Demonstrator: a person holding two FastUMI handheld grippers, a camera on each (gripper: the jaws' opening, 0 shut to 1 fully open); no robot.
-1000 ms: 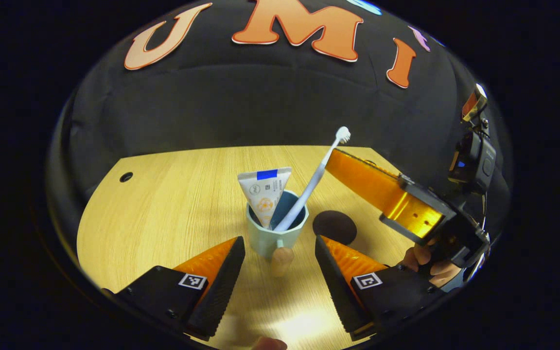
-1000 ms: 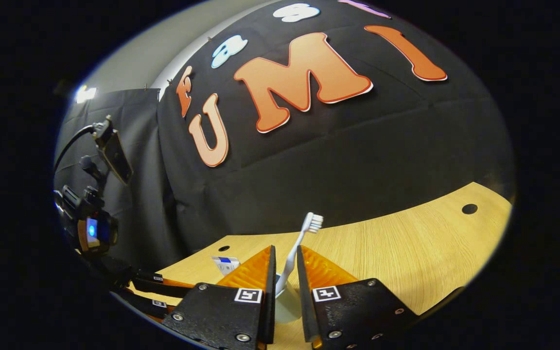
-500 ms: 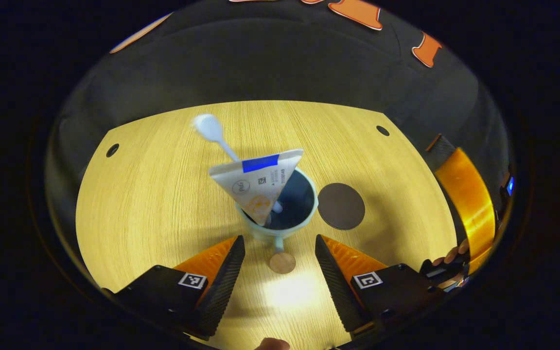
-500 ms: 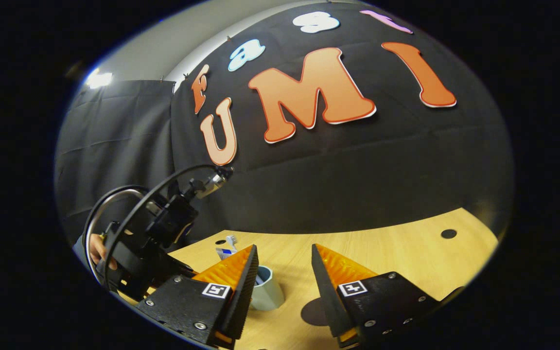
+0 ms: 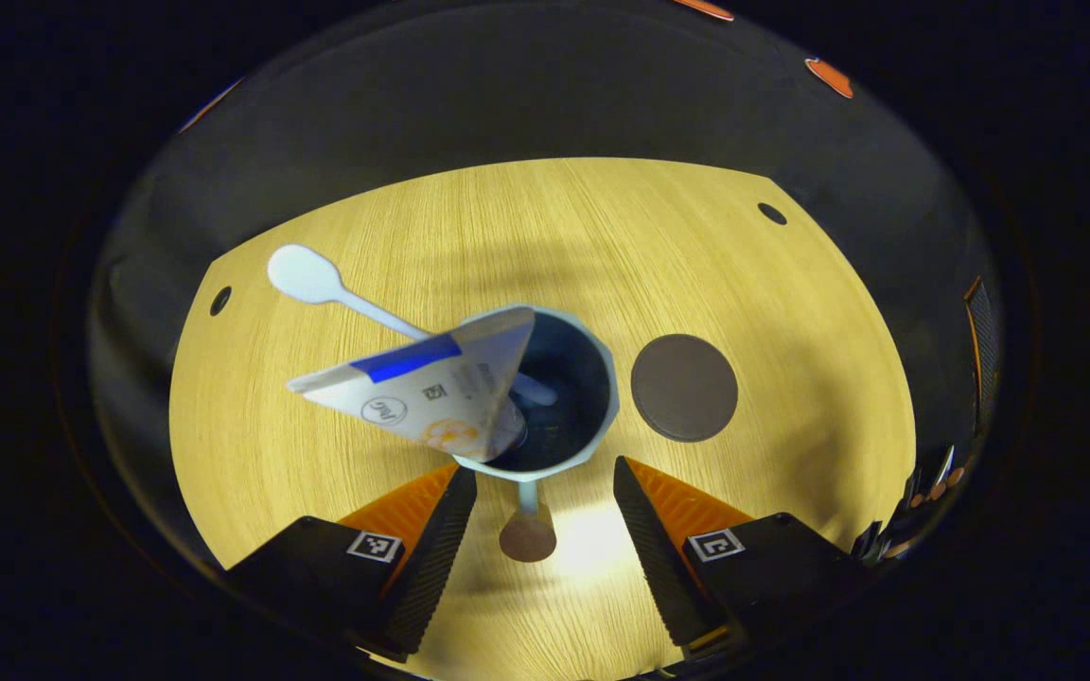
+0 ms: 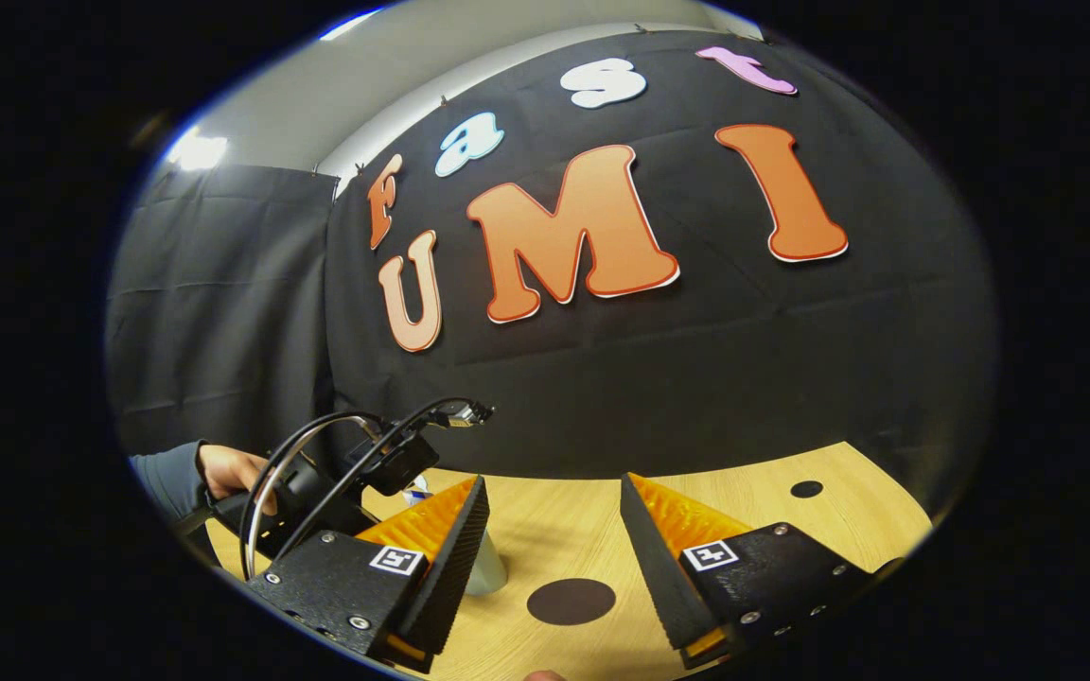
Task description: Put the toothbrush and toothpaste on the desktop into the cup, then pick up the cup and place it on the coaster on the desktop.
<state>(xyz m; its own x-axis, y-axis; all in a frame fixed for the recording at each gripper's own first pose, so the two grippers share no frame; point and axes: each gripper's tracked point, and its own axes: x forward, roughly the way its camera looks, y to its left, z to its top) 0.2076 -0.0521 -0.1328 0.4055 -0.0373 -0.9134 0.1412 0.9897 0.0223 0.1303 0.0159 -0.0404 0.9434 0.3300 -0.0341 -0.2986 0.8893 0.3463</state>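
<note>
1. Pale blue-green ceramic cup (image 5: pixel 554 397) stands upright on the light wooden desktop (image 5: pixel 744 530), already holding the white plastic toothbrush (image 5: pixel 318 282) and the white toothpaste tube with a blue band (image 5: pixel 422 392); both lean out over the rim on one side.
2. Its brown knob-ended handle (image 5: pixel 527 534) points straight back between the fingers of the left gripper (image 5: pixel 545 539), which hangs above with jaws released and grasping nothing.
3. The round dark brown coaster (image 5: pixel 684 387) lies flat just beside the cup, apart from it, on the side away from the leaning items.
4. The right gripper (image 6: pixel 550 558) is also spread apart and empty, set farther from the cup.
5. Judgement: the left gripper is nearer and lined up on the handle, so the lift falls to it, followed by a short sideways carry.
</note>
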